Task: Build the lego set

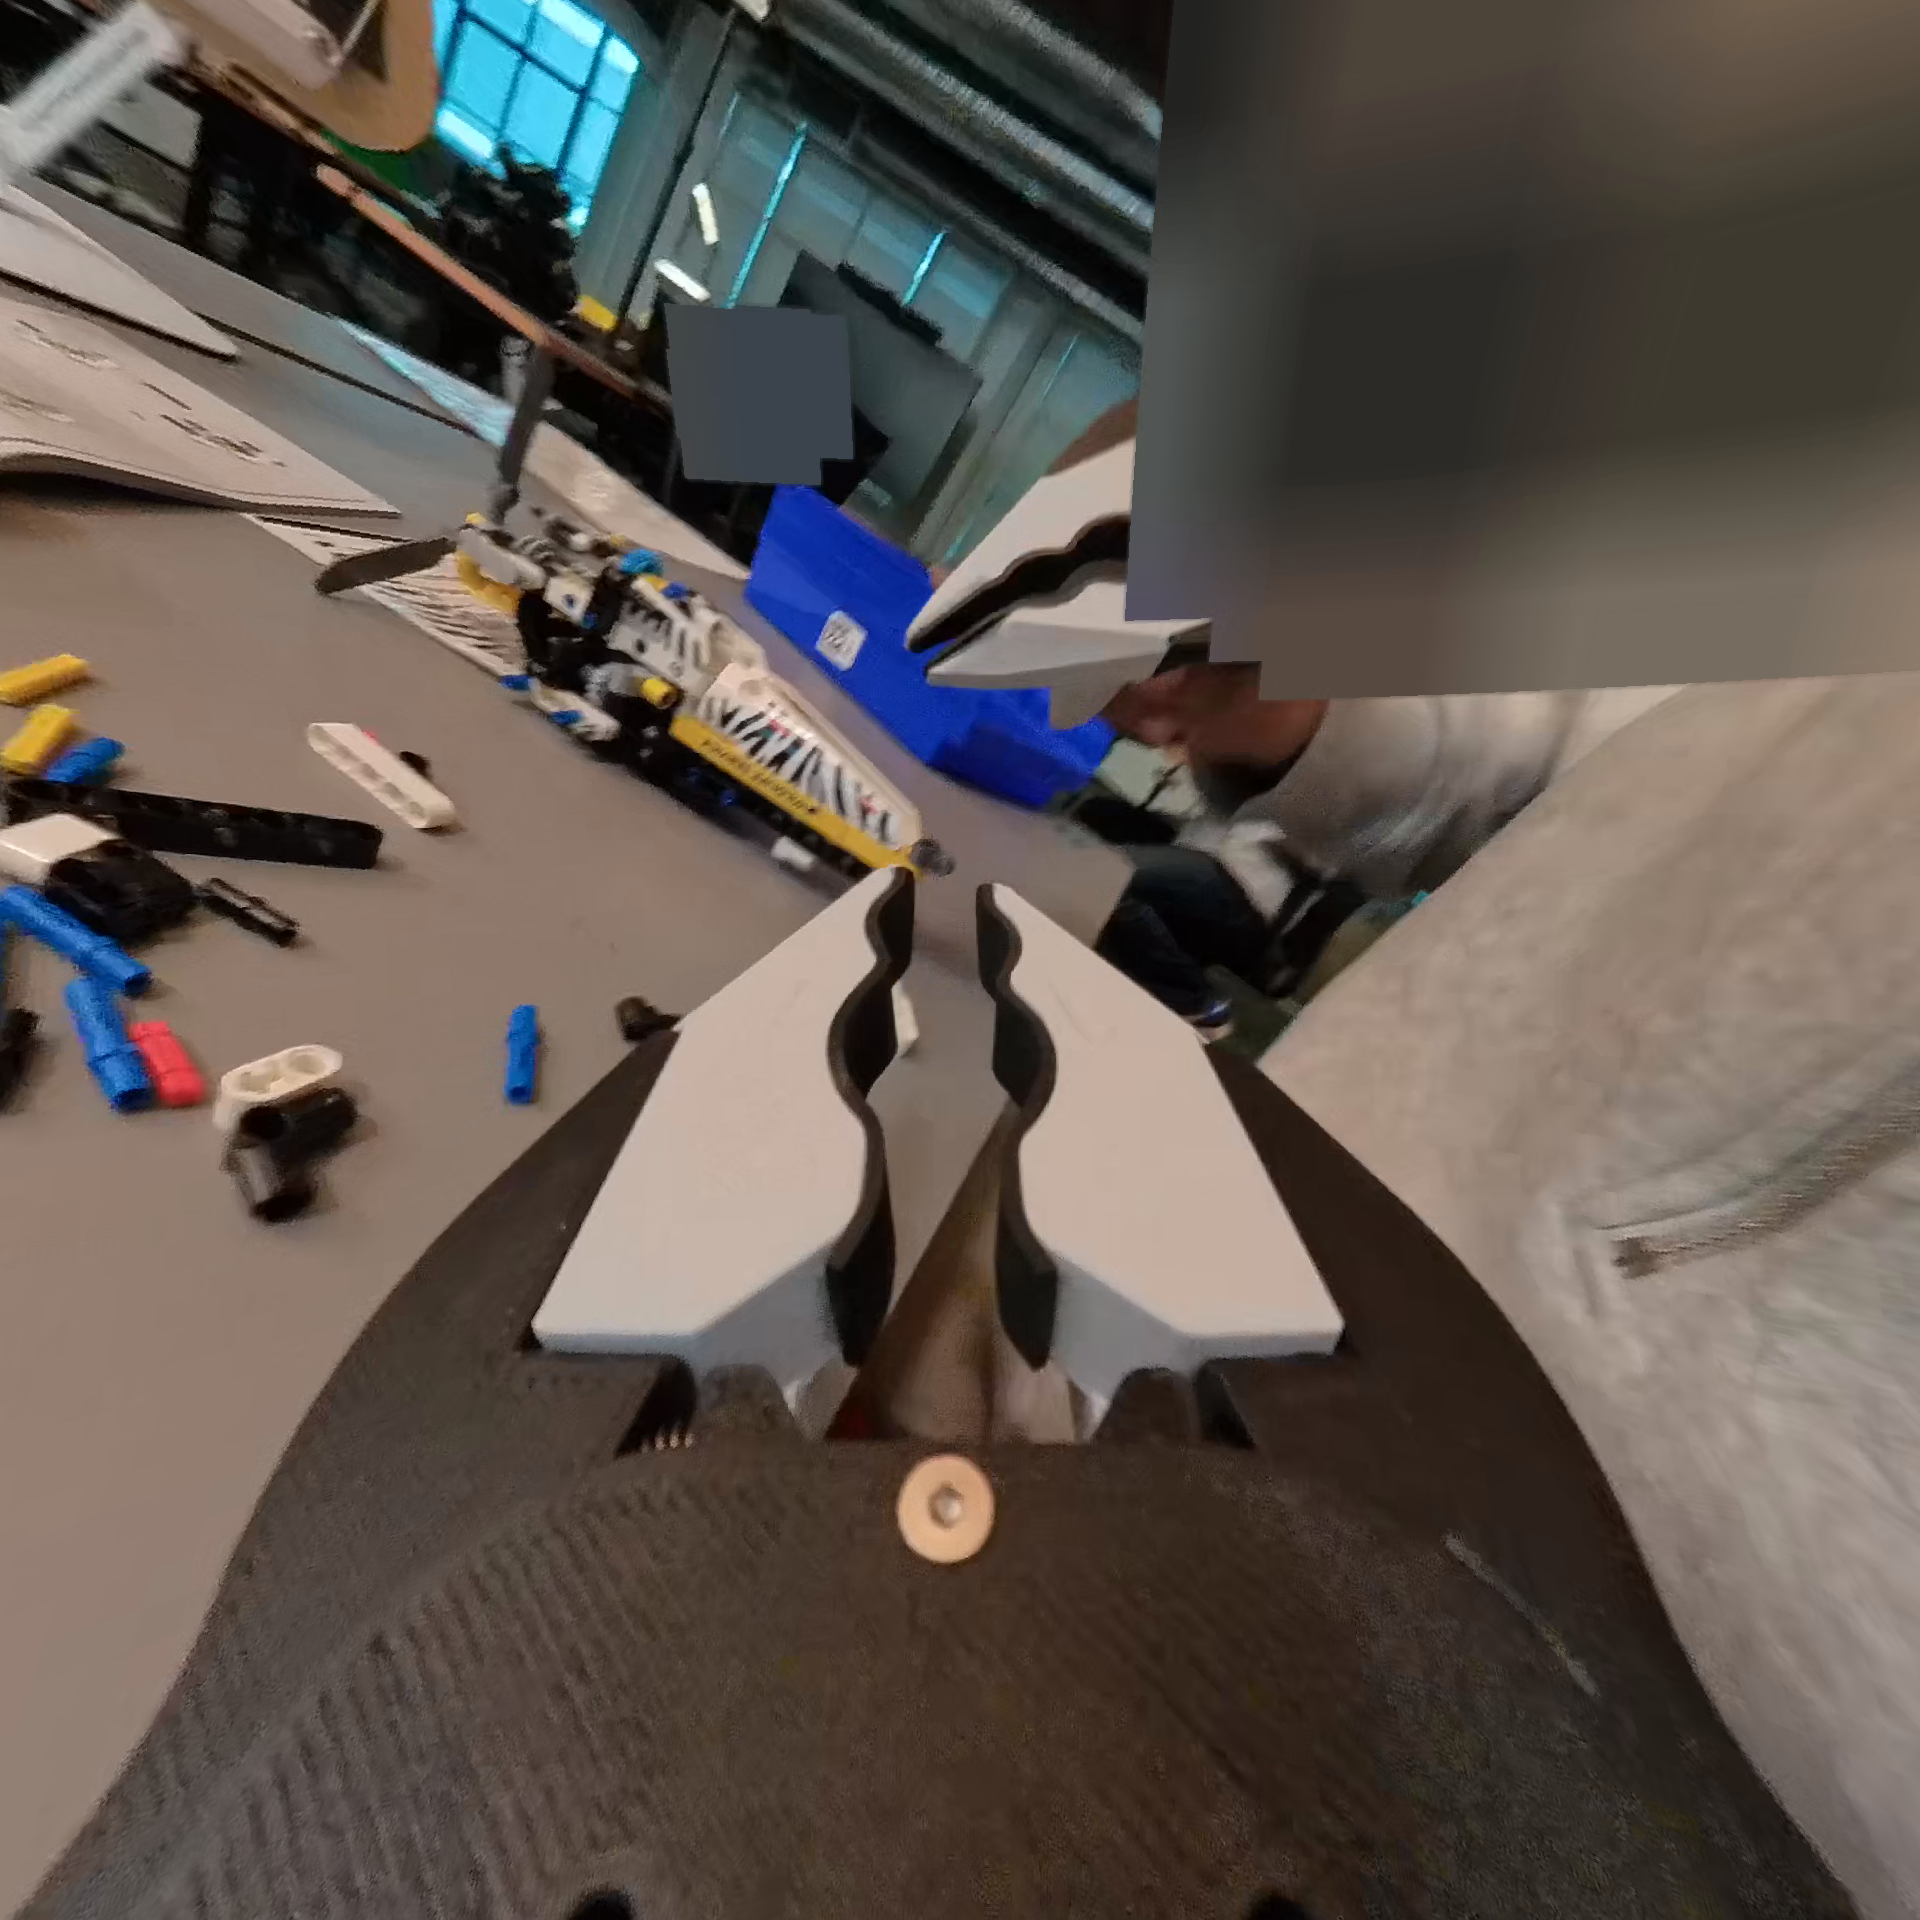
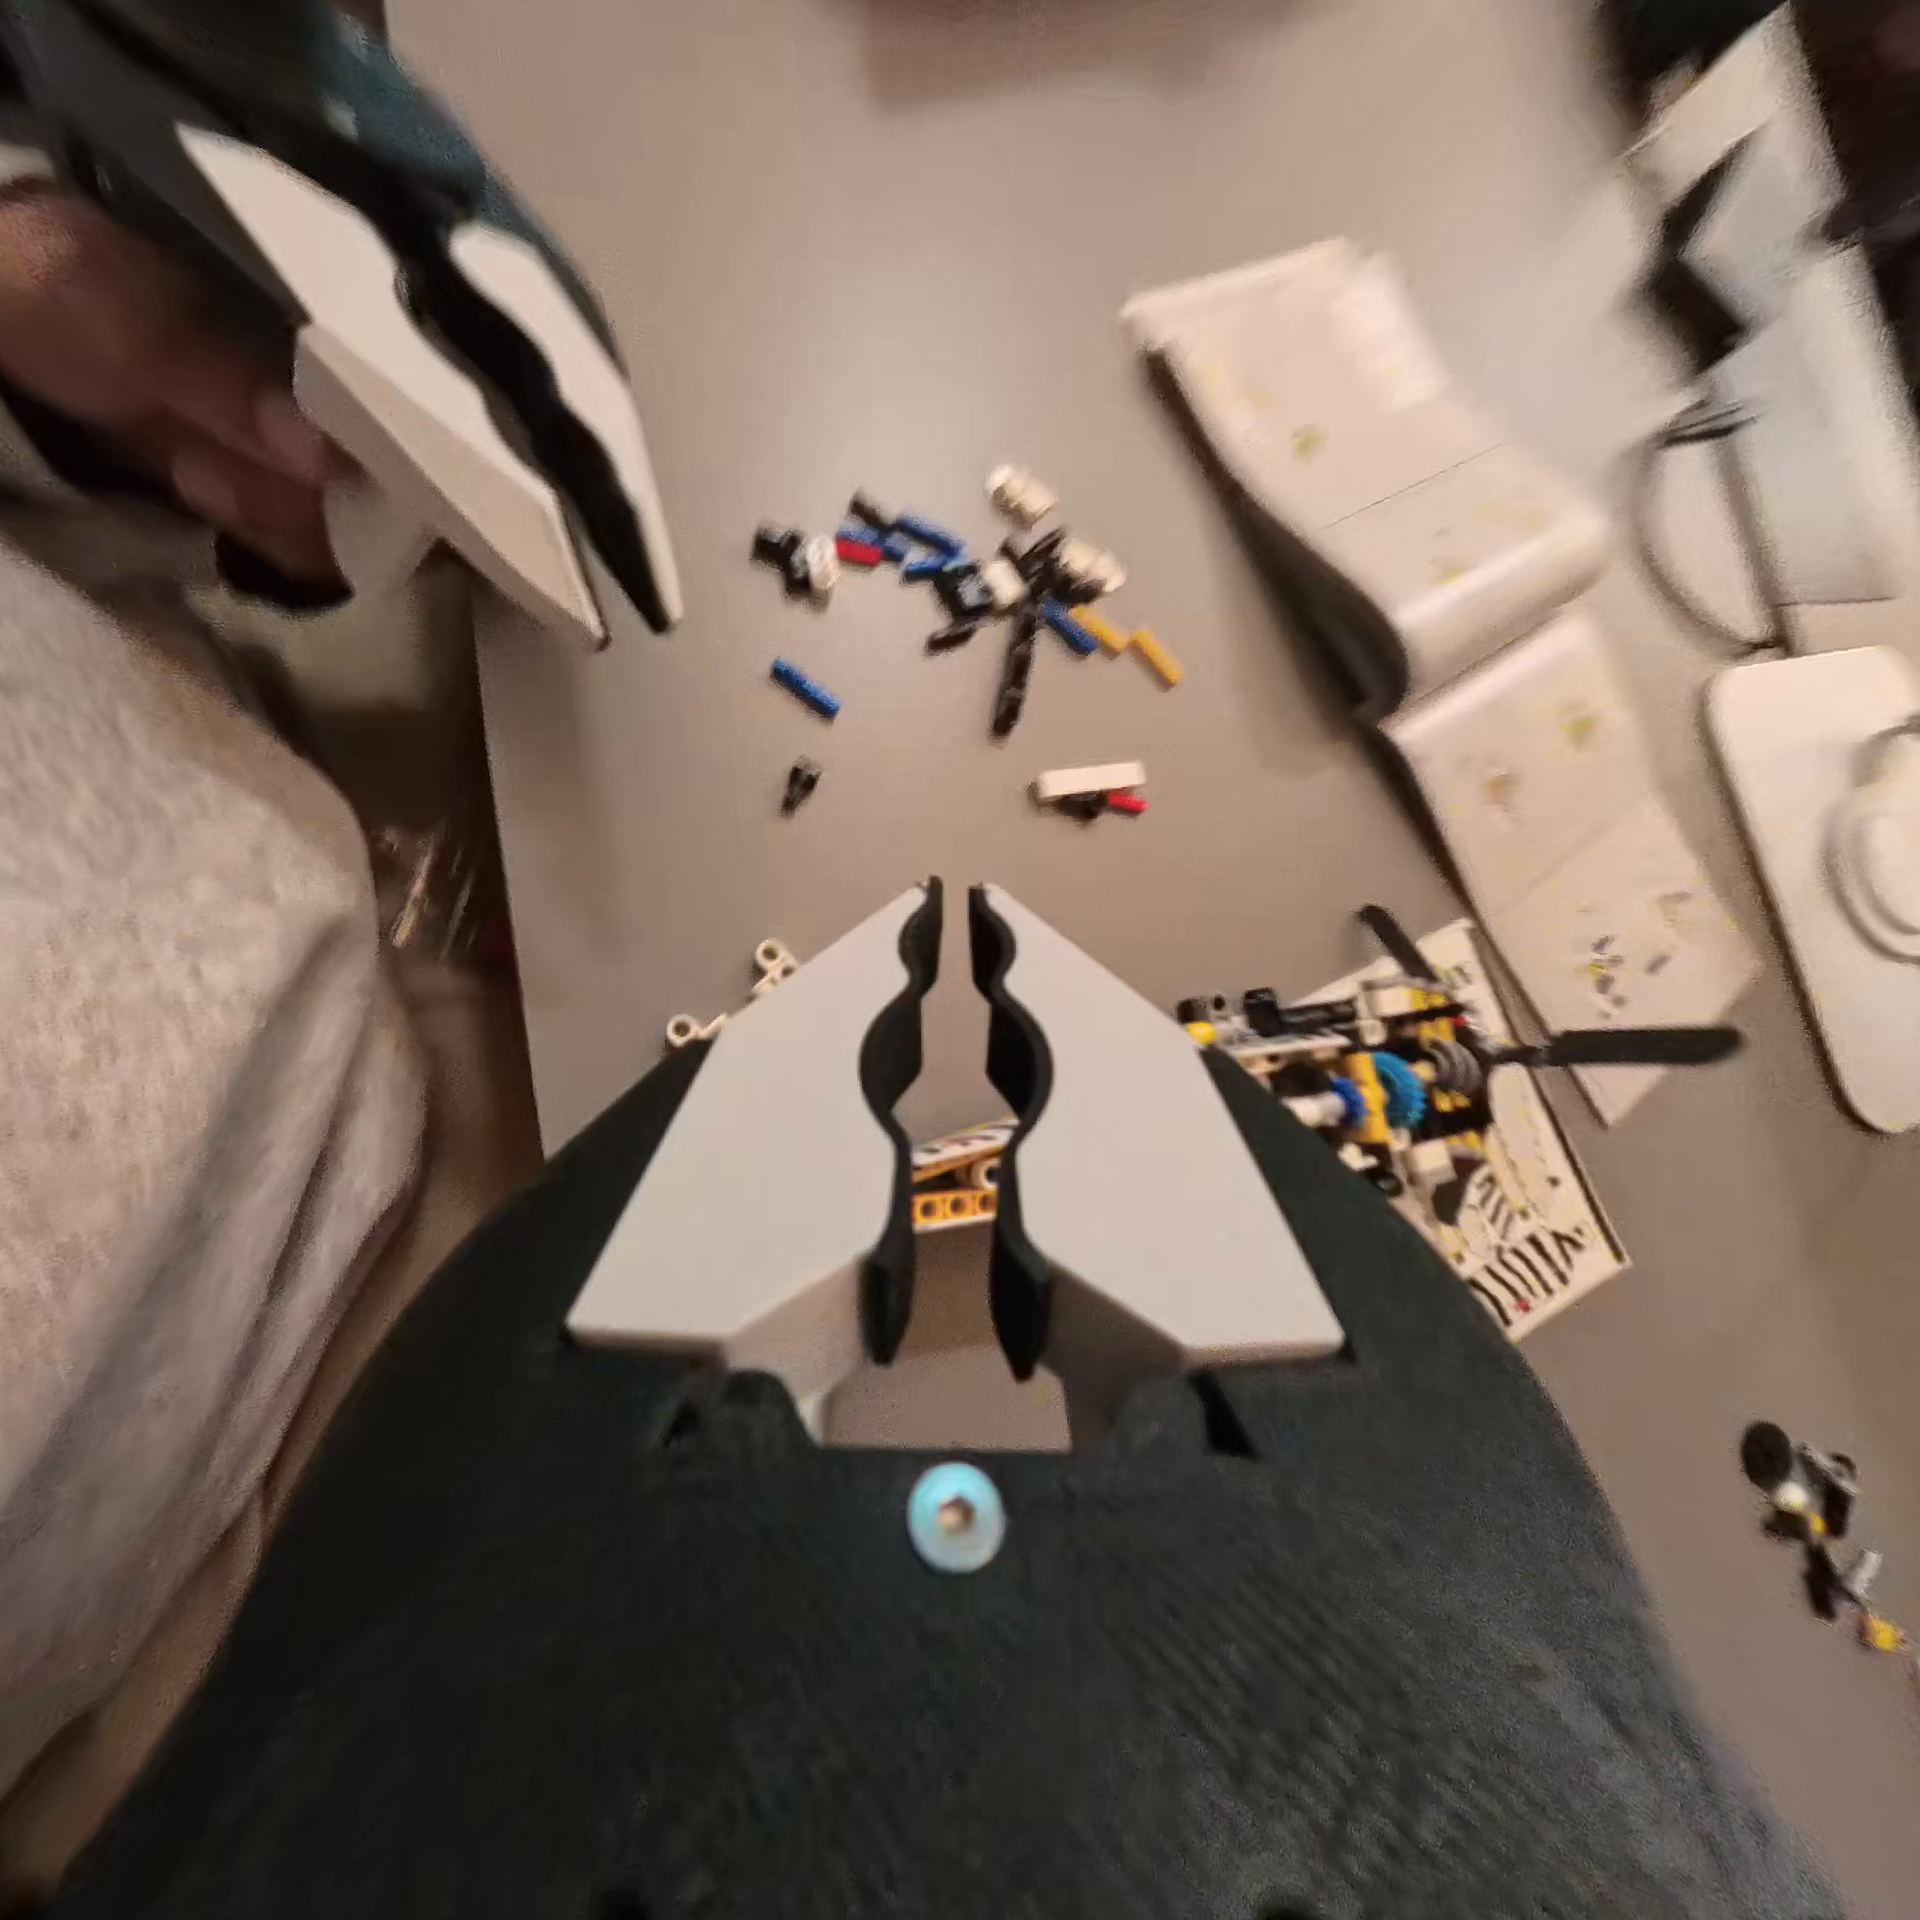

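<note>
A part-built lego model [image 1: 707,717] with yellow beams and zebra-striped white panels lies on the grey table [image 1: 582,914]. In the right wrist view the model [image 2: 1382,1070] is partly hidden under my right gripper. My left gripper [image 1: 945,888] hovers low over the table near the model's nose, jaws slightly apart and empty. My right gripper [image 2: 953,885] is above the table, jaws almost together and empty. It shows in the left wrist view [image 1: 920,649]; the left gripper shows in the right wrist view [image 2: 634,623]. Loose pieces [image 2: 966,571] lie beyond, among them a white beam [image 1: 379,774] and a blue pin [image 1: 523,1049].
Open instruction booklets [image 2: 1371,447] lie at the far side, and a striped sticker sheet [image 2: 1507,1226] lies under the model. A blue bin [image 1: 873,634] stands behind the model. A small black sub-assembly [image 2: 1808,1507] lies apart. A person's grey sleeve [image 2: 156,935] fills the left. The left gripper's tips are roughly 9 centimeters from the right gripper's.
</note>
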Tool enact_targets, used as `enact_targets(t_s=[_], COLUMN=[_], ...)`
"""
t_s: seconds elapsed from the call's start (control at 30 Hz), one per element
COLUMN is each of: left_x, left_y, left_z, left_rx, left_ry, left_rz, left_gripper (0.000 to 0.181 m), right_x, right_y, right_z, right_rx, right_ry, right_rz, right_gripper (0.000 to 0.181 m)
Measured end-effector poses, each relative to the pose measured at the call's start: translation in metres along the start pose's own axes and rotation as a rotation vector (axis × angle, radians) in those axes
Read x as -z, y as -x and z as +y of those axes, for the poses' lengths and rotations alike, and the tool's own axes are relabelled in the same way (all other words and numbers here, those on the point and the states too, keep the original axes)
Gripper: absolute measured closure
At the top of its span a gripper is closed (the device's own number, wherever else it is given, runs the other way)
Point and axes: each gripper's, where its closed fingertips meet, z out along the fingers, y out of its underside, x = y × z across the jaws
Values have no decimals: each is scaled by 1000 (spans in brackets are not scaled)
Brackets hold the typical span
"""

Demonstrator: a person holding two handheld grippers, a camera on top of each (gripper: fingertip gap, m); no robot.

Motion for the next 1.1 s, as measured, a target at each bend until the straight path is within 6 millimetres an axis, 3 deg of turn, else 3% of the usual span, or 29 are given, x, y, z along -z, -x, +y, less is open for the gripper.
enact_targets(t_s=[0.13, 0.27, 0.37, 0.5, 0.63, 0.83, 1.1], left_x=[0, -10, -18, -32, -41, -40, -31], left_y=[-7, -8, -8, -1, -1, 8, 22], left_z=[-13, -21, -33, -44, -40, -28, -29], left_rx=[41, -30, -11, -50, -119, -208, -219], left_ry=[-85, -103, -128, -116, -59, 17, 75], left_rz=[56, 27, 28, -18, -79, -196, -308], left_gripper=[172, 172, 171, 171, 170, 171, 171], right_x=[19, 55, 77, 81, 78, 72, 69], right_y=[-11, -17, -27, -22, -14, -11, -12], right_z=[19, 21, 27, 41, 53, 58, 71], right_rx=[-118, -98, -102, -187, -182, -247, -370], right_ry=[-118, -294, -337, -350, -346, -430, -516], right_rz=[111, 224, 287, 259, 273, 258, 214], right_gripper=[164, 181, 181, 177, 177, 177, 175])
